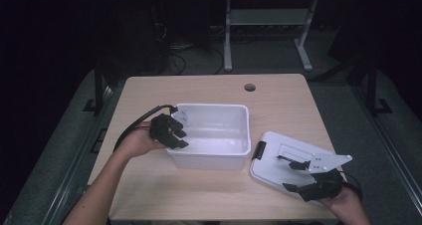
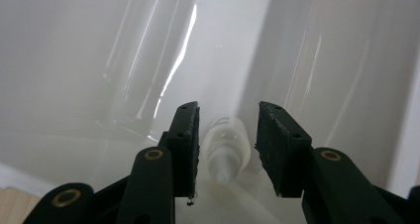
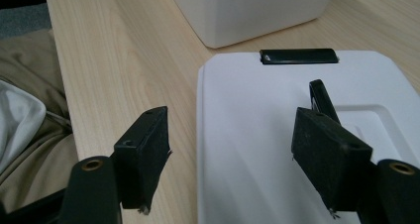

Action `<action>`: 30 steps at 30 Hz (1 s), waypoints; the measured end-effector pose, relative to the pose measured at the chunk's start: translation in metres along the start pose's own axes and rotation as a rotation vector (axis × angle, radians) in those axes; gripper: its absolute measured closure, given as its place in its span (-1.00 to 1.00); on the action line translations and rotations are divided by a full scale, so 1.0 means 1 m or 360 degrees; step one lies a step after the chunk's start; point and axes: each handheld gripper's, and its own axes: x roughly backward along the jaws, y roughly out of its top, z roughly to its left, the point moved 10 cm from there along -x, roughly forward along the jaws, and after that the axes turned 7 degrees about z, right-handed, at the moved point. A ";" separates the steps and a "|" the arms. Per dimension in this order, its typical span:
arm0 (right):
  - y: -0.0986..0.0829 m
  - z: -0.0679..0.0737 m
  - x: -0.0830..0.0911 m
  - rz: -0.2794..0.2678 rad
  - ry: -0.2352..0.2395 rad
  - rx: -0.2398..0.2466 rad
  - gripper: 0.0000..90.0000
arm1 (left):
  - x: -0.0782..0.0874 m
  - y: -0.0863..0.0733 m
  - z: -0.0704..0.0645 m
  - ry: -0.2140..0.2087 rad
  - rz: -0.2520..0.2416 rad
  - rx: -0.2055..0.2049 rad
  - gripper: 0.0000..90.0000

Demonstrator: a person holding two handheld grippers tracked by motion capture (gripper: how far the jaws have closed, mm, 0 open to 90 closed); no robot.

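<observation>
Two handheld grippers are at work on a light wooden table (image 1: 149, 195). The left gripper (image 1: 171, 131) is positioned at the left wall of a white plastic bin (image 1: 234, 135), which stands open near the centre of the table, and reaches over the rim into the interior. In the left gripper view its jaws stand apart, with a small white knob-like part (image 2: 224, 152) of the bin between them; the left pad (image 2: 190, 144) appears close to or just touching it, while the right pad is clear of it. Whether the pads grip the wall itself cannot be determined.

The bin lid (image 1: 278, 160), white with a black latch (image 1: 259, 150) on the edge nearest the bin, lies flat on the table just beside the right front corner of the bin. The right gripper (image 1: 298, 177) hovers over the near portion of the lid. In the right gripper view its jaws are wide apart: one pad (image 3: 148, 154) sits over bare table beyond the lid edge, the other over the lid surface (image 3: 247, 135). Nothing is held between them. A second black latch (image 3: 322, 97) shows just ahead of that pad.
</observation>
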 end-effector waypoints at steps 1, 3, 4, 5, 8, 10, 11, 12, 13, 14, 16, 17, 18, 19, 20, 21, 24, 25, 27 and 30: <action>0.000 0.000 0.001 -0.0008 -0.0002 -0.0006 -0.33 | 0.000 0.000 0.000 -0.0005 0.0004 0.0001 0.33; 0.000 0.000 0.001 -0.0009 -0.0003 -0.0004 -0.33 | 0.000 0.000 -0.001 -0.0003 0.0004 -0.0003 0.33; 0.001 0.001 0.001 -0.0010 -0.0004 -0.0004 -0.33 | 0.001 0.000 -0.001 -0.0007 -0.0002 0.0001 0.33; 0.001 0.001 0.001 -0.0011 -0.0004 -0.0004 -0.33 | 0.003 0.001 -0.002 -0.0007 -0.0010 -0.0004 0.33; 0.001 0.001 0.001 -0.0006 -0.0003 -0.0010 -0.33 | 0.006 0.001 -0.002 -0.0011 -0.0028 0.0005 0.32; 0.001 0.001 0.000 -0.0002 -0.0004 -0.0008 -0.33 | 0.008 0.001 -0.002 -0.0014 -0.0039 0.0006 0.32; 0.001 0.001 0.000 -0.0002 -0.0004 -0.0008 -0.33 | 0.010 0.000 -0.003 -0.0026 -0.0040 0.0011 0.32; 0.000 0.002 -0.001 0.0003 -0.0002 -0.0002 -0.33 | 0.012 -0.001 -0.004 -0.0029 -0.0034 0.0007 0.32; 0.000 0.002 -0.001 0.0003 -0.0002 -0.0002 -0.33 | 0.012 -0.001 -0.004 -0.0029 -0.0034 0.0007 0.32; 0.000 0.002 -0.001 0.0007 0.0001 -0.0001 -0.33 | 0.015 -0.001 -0.005 -0.0028 -0.0040 0.0009 0.32; 0.001 0.002 -0.002 0.0011 0.0002 0.0000 -0.34 | 0.021 0.000 -0.006 -0.0026 -0.0061 0.0013 0.30; 0.001 0.002 -0.002 0.0011 0.0002 0.0000 -0.34 | 0.021 0.000 -0.006 -0.0026 -0.0061 0.0013 0.29; 0.001 0.002 -0.002 0.0010 0.0005 -0.0001 -0.34 | 0.027 0.000 -0.008 -0.0023 -0.0075 0.0011 0.28; 0.001 0.002 -0.003 0.0011 0.0006 0.0003 -0.34 | 0.031 0.001 -0.009 -0.0020 -0.0092 0.0010 0.28; 0.001 0.002 -0.003 0.0012 0.0006 0.0005 -0.34 | 0.031 0.001 -0.009 -0.0020 -0.0092 0.0010 0.27; 0.001 0.003 -0.003 0.0017 0.0005 0.0000 -0.34 | 0.034 0.001 -0.010 -0.0018 -0.0099 0.0010 0.27; 0.001 0.003 -0.003 0.0019 0.0007 -0.0003 -0.34 | 0.045 0.001 -0.015 -0.0015 -0.0136 0.0009 0.26; 0.001 0.002 -0.003 0.0010 0.0003 0.0006 -0.34 | 0.049 -0.001 -0.017 -0.0011 -0.0132 0.0003 0.25; 0.001 0.002 -0.003 0.0010 0.0003 0.0006 -0.34 | 0.051 -0.002 -0.018 -0.0008 -0.0132 0.0003 0.24; 0.002 0.003 -0.003 0.0014 0.0002 0.0002 -0.34 | 0.059 -0.007 -0.022 0.0005 -0.0132 0.0003 0.23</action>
